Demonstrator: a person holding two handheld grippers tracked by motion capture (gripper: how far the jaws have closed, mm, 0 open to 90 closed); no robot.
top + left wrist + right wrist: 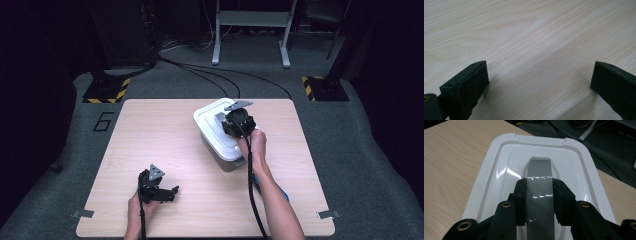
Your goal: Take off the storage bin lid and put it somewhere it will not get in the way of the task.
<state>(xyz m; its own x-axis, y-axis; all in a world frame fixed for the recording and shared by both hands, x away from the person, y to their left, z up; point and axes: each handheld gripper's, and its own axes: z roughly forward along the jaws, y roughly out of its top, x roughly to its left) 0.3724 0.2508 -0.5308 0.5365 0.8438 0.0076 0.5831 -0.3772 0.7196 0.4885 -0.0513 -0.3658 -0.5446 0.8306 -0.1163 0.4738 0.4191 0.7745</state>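
We see the right gripper (539, 195) clamped on the grey handle (539, 177) of the white lid (486, 187) — its two black jaws press the handle from either side. The lid sits on a box (222, 155) toward the far right part of the wooden table (150, 140). The left gripper (167, 194) lies low over bare wood near the front edge, well apart from the box — jaws spread wide, holding nothing.

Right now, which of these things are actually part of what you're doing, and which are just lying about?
In the job:
- right gripper, shut on the grey handle
- white lid on the storage box

Lying about:
- left gripper, open over bare table
- blue thing by the right forearm, too hidden to identify
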